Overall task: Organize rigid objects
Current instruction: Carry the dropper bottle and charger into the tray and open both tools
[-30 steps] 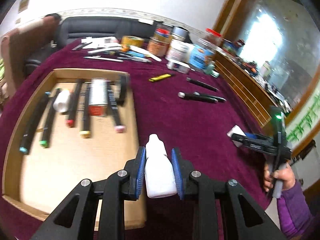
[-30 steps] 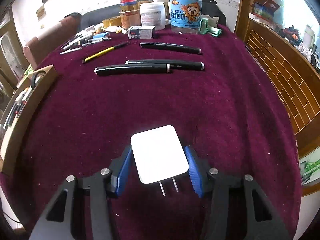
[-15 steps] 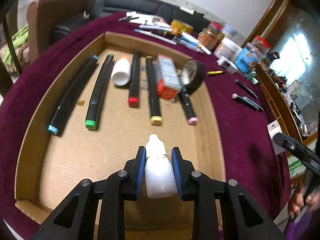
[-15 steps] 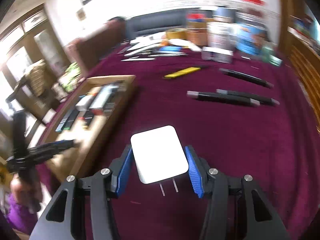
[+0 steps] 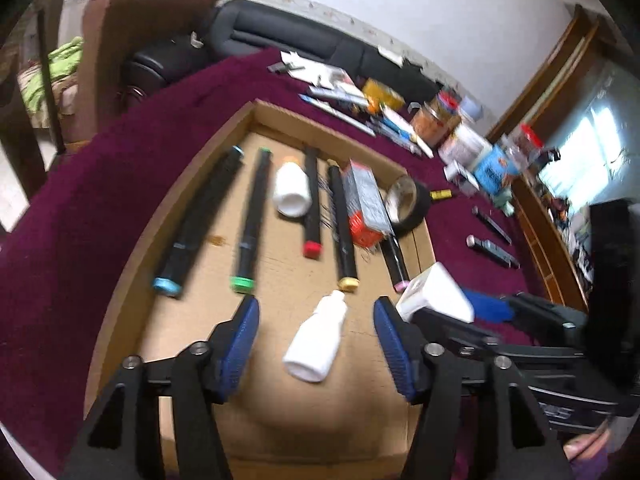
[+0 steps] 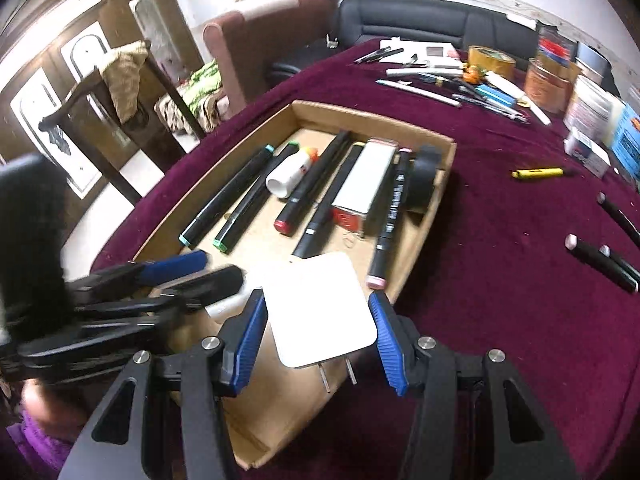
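The left gripper (image 5: 316, 332) has just been opening; the white bottle (image 5: 316, 340) lies free between its fingers in the cardboard tray (image 5: 120, 300). The right gripper (image 6: 316, 332) seemingly clamps the white charger (image 6: 320, 312) above the tray's near corner.

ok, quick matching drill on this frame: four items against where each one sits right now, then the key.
Items
1. small white dropper bottle
2. white plug adapter
3. black tape roll
4. yellow highlighter

Places
A. on the maroon cloth, outside the tray
B. between the right gripper's pads
C. against the tray's far right wall
D. on the tray floor, loose between the left gripper's open jaws

Pairs: 1-D, 2-B, 3-C, 4-A
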Available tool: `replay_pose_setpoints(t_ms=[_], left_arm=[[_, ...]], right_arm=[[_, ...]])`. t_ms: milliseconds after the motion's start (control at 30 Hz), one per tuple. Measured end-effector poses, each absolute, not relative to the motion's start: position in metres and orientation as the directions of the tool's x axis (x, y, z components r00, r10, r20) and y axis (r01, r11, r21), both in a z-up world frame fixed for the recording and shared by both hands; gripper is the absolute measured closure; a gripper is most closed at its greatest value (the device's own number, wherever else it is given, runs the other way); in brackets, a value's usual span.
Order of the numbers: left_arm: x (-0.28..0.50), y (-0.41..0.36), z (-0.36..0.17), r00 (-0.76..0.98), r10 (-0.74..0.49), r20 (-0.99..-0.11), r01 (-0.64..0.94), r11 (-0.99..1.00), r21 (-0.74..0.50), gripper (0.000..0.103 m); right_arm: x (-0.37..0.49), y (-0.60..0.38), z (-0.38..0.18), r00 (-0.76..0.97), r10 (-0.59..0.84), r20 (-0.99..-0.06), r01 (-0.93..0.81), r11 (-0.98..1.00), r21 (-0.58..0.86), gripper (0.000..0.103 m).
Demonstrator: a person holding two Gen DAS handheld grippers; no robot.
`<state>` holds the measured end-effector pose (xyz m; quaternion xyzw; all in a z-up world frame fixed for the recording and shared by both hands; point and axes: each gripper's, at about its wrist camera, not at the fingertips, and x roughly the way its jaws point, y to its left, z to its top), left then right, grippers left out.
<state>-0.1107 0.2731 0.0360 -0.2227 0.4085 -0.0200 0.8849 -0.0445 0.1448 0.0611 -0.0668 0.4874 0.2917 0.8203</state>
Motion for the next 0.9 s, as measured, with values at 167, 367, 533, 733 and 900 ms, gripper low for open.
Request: replay_pose_setpoints(t_ms=[167,367,533,733,900], left_arm=[[-0.127,0.301,0.043,0.704,-0.199,-0.682,-0.191,0.871,-0.452,0.035],[-0.130,0.308,0.040,0.706,-0.193,-0.681,-0.207,0.864,-0.459,0.034],[-0.130,0.306,0.040,0.705,-0.189,-0.684,-0.211,0.865,-0.456,0.027],[-0.132,0.299,0.045,0.701,-0.148,-0.697,-0.218,0.886,-0.408,0.025],[-0.131,0.280,0.051,0.702,-0.097,-0.706,-0.201,0.924,-0.326,0.023]], right_arm=[[-0.038,0.163,0.048,0.341,0.382,-0.859,-0.554,0.820,0.145,0.052],[-0.037,0.171,0.038,0.335,0.350,-0.875,-0.549,0.827,0.121,0.051],[-0.040,0.167,0.043,0.354,0.354,-0.866,-0.549,0.828,0.114,0.043],[-0.046,0.145,0.064,0.427,0.373,-0.824,-0.533,0.840,0.105,0.037],[-0.047,0.110,0.067,0.482,0.353,-0.802,-0.467,0.878,0.106,0.034]])
